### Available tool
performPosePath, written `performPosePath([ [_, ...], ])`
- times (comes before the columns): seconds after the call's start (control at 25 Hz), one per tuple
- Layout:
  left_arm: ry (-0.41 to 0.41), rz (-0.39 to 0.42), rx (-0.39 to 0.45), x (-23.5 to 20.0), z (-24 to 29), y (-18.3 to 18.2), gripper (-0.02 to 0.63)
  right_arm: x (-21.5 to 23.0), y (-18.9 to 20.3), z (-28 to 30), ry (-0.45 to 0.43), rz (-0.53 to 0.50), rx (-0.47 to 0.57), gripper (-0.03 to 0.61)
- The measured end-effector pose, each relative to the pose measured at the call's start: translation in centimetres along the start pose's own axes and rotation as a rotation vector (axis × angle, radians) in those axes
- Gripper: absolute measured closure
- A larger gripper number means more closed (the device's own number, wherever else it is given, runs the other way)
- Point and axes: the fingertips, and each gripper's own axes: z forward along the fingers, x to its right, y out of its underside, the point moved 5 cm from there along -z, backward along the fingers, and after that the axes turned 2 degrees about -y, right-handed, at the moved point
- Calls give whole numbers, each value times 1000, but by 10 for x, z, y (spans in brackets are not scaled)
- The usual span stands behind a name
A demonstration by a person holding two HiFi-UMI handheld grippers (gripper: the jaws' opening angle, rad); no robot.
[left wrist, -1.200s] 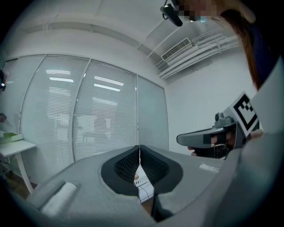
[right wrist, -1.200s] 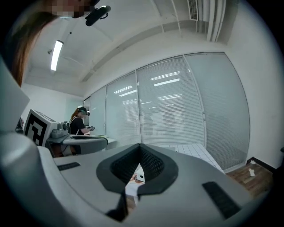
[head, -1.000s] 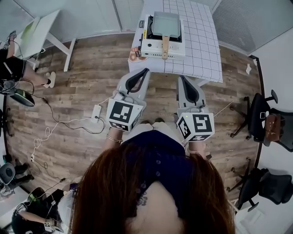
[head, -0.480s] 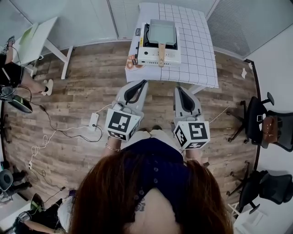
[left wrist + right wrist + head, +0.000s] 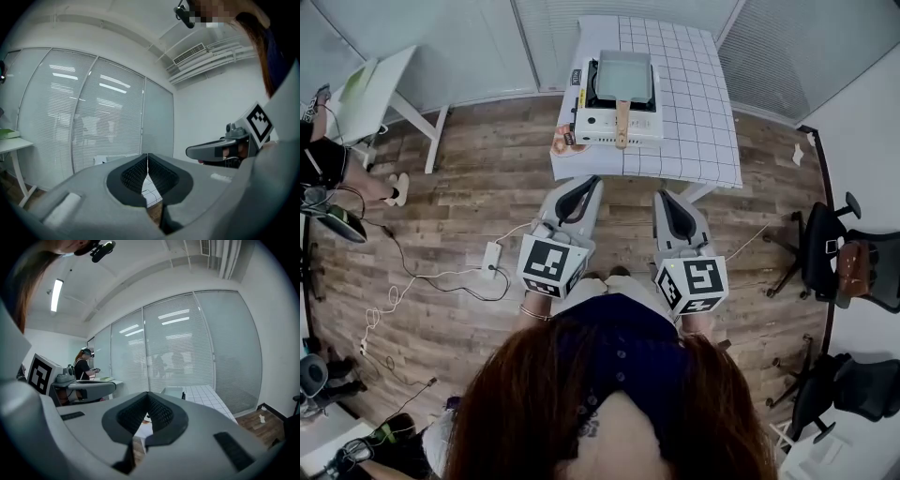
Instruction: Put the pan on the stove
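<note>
A grey rectangular pan (image 5: 623, 73) with a wooden handle (image 5: 622, 122) sits on the white portable stove (image 5: 605, 127), at the near left of the white grid-top table (image 5: 694, 103). Both grippers hang over the wood floor, well short of the table and touching nothing. My left gripper (image 5: 586, 180) is shut, its pads meeting with nothing between them; the left gripper view shows the same of the left gripper (image 5: 147, 157). My right gripper (image 5: 664, 194) is shut and empty too, and so it looks in the right gripper view (image 5: 148, 393), pointing towards the table (image 5: 206, 397).
A small orange-brown item (image 5: 565, 139) lies at the table's near left edge. A power strip (image 5: 491, 255) with cables lies on the floor at left. Office chairs (image 5: 844, 248) stand at right, a white desk (image 5: 375, 70) at far left. A person (image 5: 84, 364) stands at another table.
The table with the stove and pan now lies farther from me, with its whole top in sight. Both grippers stay shut, side by side in front of me.
</note>
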Motion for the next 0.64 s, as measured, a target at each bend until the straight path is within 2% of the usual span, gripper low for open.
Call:
performPosePath([
  [0.64,-3,-9,-4,17,20,2,601,20,1,-5,-55,69,-6,571],
])
